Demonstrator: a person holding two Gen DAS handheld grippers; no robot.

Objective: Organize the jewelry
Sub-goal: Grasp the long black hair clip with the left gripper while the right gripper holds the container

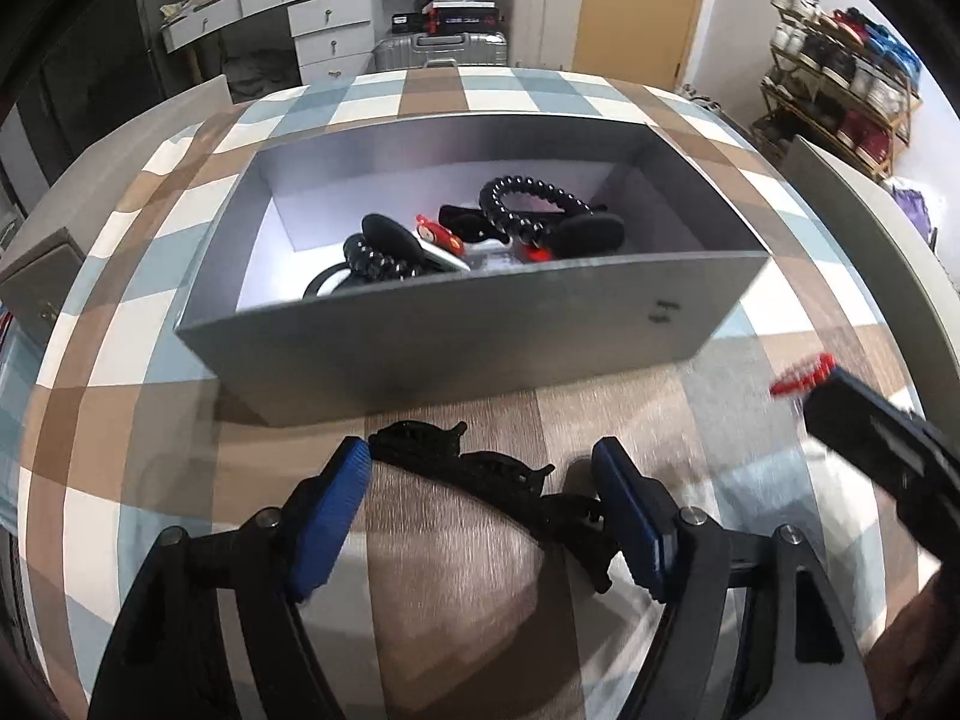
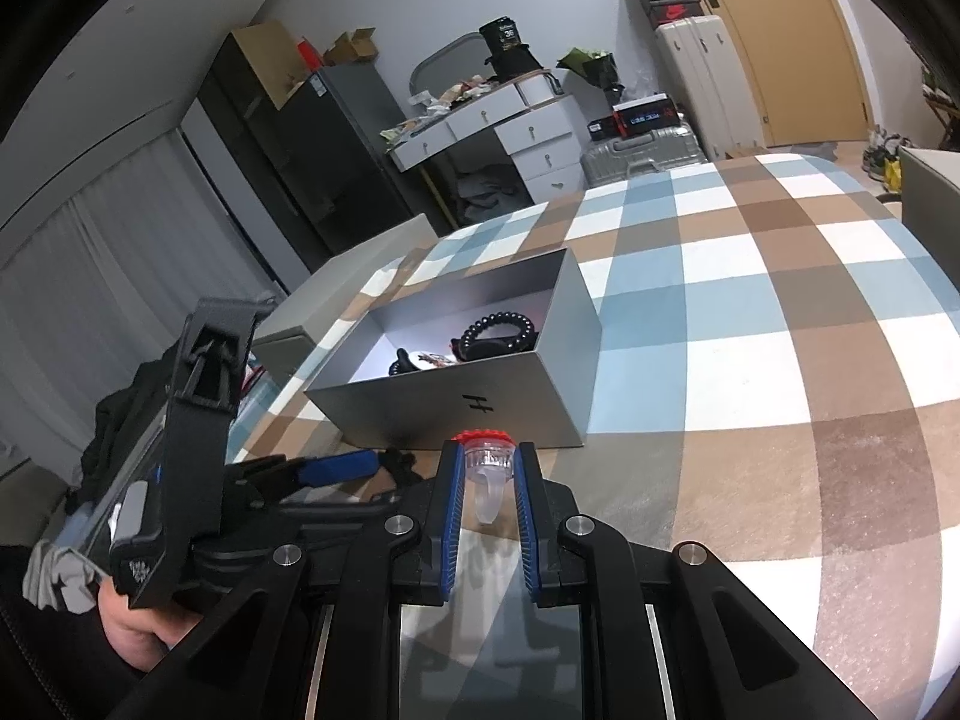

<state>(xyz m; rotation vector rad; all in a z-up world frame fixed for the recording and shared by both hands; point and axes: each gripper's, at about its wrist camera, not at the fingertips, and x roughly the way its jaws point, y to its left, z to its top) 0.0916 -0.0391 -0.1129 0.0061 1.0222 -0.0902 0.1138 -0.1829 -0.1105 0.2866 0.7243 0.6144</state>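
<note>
A grey open box (image 1: 456, 336) stands on the checked bed cover and holds black bead bracelets (image 1: 528, 204), dark hair clips and a red piece. It also shows in the right wrist view (image 2: 474, 402). My left gripper (image 1: 483, 468) is open, its blue pads on either side of a black claw hair clip (image 1: 480, 468) that lies on the cover in front of the box. My right gripper (image 2: 489, 462) is shut on a clear ring with a red top (image 2: 489, 456), held just in front of the box. It shows blurred in the left wrist view (image 1: 804, 375).
The checked cover (image 2: 750, 312) spreads to the right of the box. A grey box lid (image 2: 366, 264) lies behind the box. A white desk with drawers (image 2: 510, 132), suitcases and a shoe rack (image 1: 840, 90) stand beyond the bed.
</note>
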